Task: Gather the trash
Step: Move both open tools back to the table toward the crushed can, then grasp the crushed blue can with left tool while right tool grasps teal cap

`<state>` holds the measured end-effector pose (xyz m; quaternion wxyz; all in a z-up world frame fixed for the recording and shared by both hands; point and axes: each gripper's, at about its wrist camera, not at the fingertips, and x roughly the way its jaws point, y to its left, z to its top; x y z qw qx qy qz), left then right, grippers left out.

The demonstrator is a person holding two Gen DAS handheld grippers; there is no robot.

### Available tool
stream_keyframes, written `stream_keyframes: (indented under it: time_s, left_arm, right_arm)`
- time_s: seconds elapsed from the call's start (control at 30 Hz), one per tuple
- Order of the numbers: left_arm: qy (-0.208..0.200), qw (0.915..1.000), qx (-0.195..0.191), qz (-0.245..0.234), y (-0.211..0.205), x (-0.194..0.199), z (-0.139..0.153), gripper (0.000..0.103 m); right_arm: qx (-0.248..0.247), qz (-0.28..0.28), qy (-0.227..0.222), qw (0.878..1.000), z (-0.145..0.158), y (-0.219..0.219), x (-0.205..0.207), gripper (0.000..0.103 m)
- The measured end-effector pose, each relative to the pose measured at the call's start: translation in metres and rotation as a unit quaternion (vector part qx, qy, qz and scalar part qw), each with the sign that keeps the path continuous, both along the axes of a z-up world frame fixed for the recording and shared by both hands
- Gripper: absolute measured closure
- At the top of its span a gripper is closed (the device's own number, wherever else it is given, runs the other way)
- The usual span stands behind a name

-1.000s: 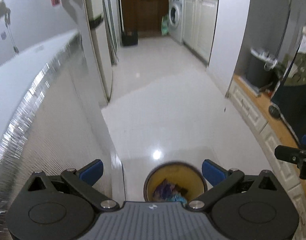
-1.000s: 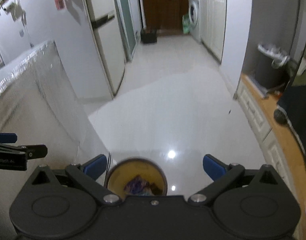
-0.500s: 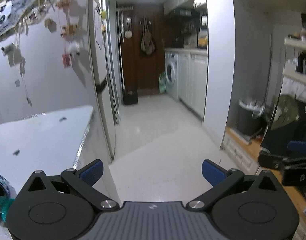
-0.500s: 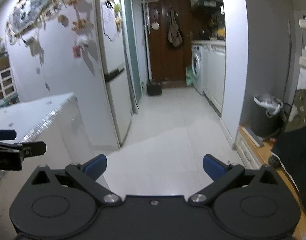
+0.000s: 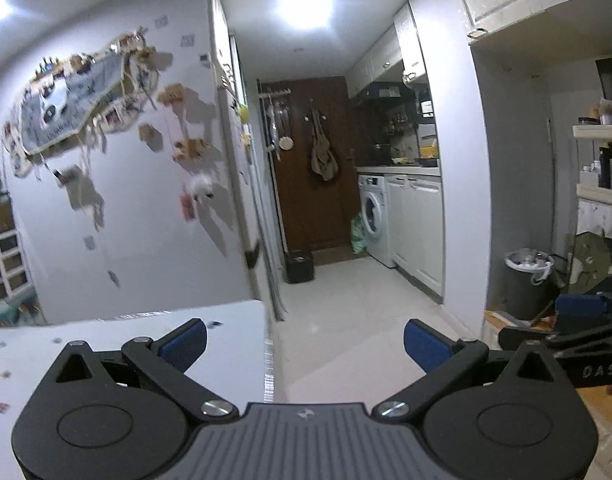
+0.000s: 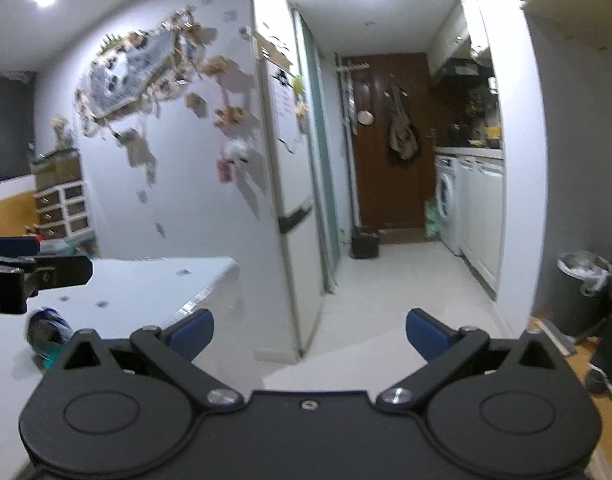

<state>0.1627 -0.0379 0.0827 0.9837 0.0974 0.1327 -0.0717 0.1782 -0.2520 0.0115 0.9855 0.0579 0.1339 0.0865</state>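
Both views have swung up from the floor within the last second: 1 second ago each camera looked down into a yellow bin with wrappers in it, and now that bin is out of frame and the cameras face level down the kitchen corridor. I read this as 1 drop-off finished and a return for more trash. Largest in view is the white bench (image 6: 153,280), its far right corner reaching toward the fridge (image 6: 281,184); a dark lined bin (image 6: 582,292) stands well apart by the right wall. The left gripper (image 5: 303,340) is spread wide with nothing between its blue pads (image 5: 183,340), and it hangs over the bench's right edge. The right gripper (image 6: 310,330) is likewise fully parted and empty. Smallest, and the likely next target, is a crumpled bottle (image 6: 45,330) with a teal end, lying on its side on the bench near the left of the right wrist view, just below the left gripper's tip; it is blurred, so its exact make is unclear. Neither gripper touches it yet.
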Motion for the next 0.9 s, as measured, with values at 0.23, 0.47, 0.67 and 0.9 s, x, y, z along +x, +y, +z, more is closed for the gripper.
stream_keyframes:
  time_s: [0.23,0.47,0.67,0.9]
  left_arm:
    - [-0.003,0.9997,0.02,0.012,0.055,-0.002,0.007,0.0]
    - [0.005,0.9994,0.033,-0.011,0.118,0.006,-0.005,0.0]
    - [-0.004,0.9969,0.077,-0.016,0.159,0.009,-0.026,0.0]
    - [0.02,0.9906,0.132,-0.029,0.196,0.012,-0.058,0.019]
  right_arm:
    - [0.003,0.043,-0.016,0.999,0.008,0.04,0.003,0.0]
    - [0.001,0.111,-0.01,0.994,0.0,0.086,0.014,0.0]
    - [-0.012,0.16,0.012,0.987,-0.015,0.125,0.03,0.0]
    - [0.002,0.21,0.053,0.976,-0.037,0.16,0.051,0.0]
